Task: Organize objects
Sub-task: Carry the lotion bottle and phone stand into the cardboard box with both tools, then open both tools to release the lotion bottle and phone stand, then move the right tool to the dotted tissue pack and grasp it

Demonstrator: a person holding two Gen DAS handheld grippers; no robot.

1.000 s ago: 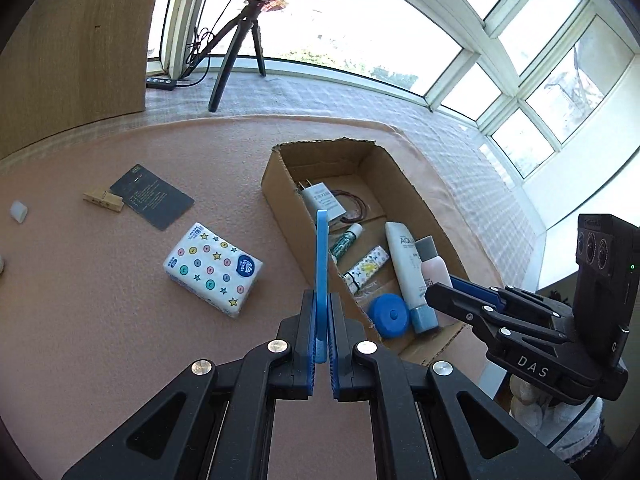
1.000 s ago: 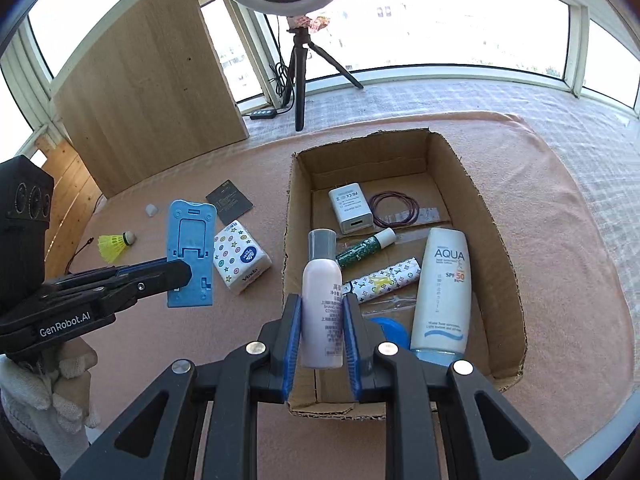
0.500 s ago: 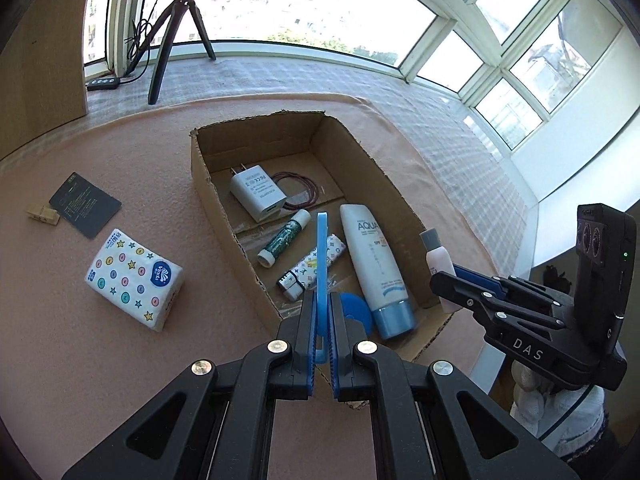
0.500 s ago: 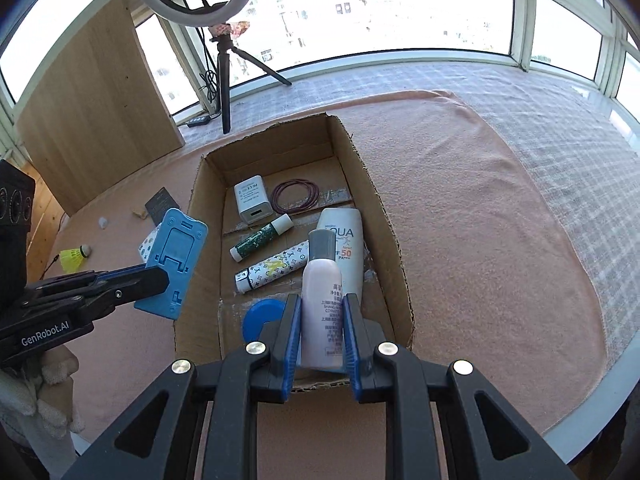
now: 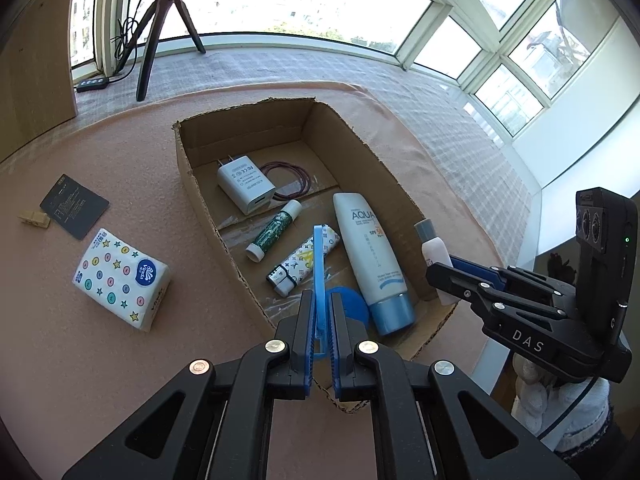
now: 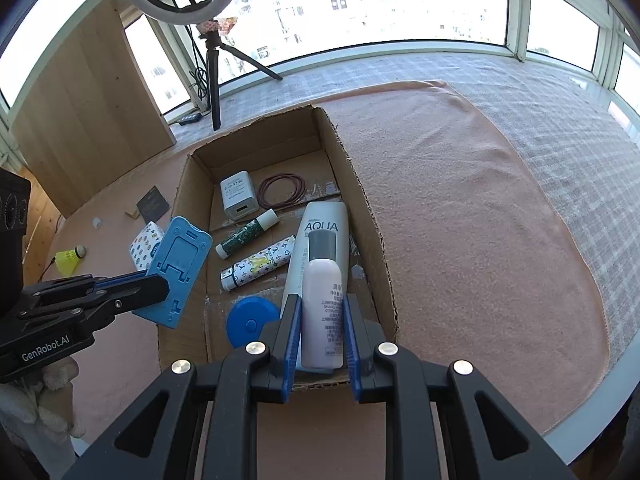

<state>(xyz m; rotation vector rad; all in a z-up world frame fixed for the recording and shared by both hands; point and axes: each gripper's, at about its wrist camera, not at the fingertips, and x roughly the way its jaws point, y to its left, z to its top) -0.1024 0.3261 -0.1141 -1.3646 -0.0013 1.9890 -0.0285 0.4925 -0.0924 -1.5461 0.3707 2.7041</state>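
An open cardboard box (image 5: 192, 184) (image 6: 376, 248) lies on the pink cloth. It holds a white charger (image 5: 246, 188), red bands (image 5: 286, 174), a green tube (image 5: 272, 232), a patterned tube (image 5: 304, 260), a sunscreen tube (image 5: 368, 256) and a blue disc (image 6: 250, 320). My left gripper (image 5: 319, 304) is shut on a flat blue phone stand (image 5: 319, 268) (image 6: 176, 268), held edge-up above the box's near-left rim. My right gripper (image 6: 322, 320) is shut on a pale pink bottle (image 6: 322, 308) (image 5: 434, 256) with a grey cap, above the box's near-right corner.
A tissue pack (image 5: 120, 280), a black card (image 5: 74, 206) and a wooden clip (image 5: 34, 218) lie on the cloth left of the box. A yellow shuttlecock (image 6: 68, 260) lies farther left. A tripod (image 6: 216, 72) and a wood panel (image 6: 88, 112) stand behind.
Both grippers have moved over the box with their loads. The phone stand went from beside the left wall to above the near-left rim; the bottle now hangs at the near-right corner.
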